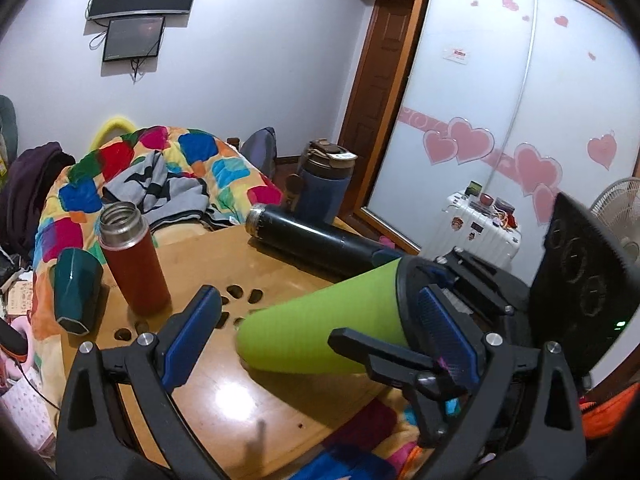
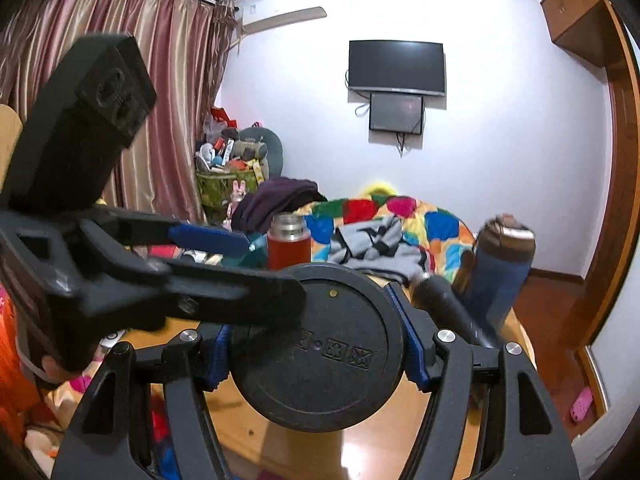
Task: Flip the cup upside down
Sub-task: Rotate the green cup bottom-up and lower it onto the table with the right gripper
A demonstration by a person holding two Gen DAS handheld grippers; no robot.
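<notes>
A lime-green cup (image 1: 320, 332) with a black base lies tilted on its side above the wooden table (image 1: 224, 396). My right gripper (image 2: 316, 344) is shut on the cup; its black round base (image 2: 320, 344) fills the right wrist view. My left gripper (image 1: 320, 332) is open, its blue pads on either side of the green cup, the right pad (image 1: 448, 332) near the black base, the left pad (image 1: 192, 332) apart from it. The right gripper's body shows at the right of the left wrist view (image 1: 576, 280).
A red flask (image 1: 134, 256) with an open steel neck stands on the table. A dark teal cup (image 1: 76, 292) stands beside it, a black flask (image 1: 316, 240) lies on its side, and a blue bottle (image 1: 324, 184) stands at the back. A colourful quilt (image 1: 168, 160) lies behind.
</notes>
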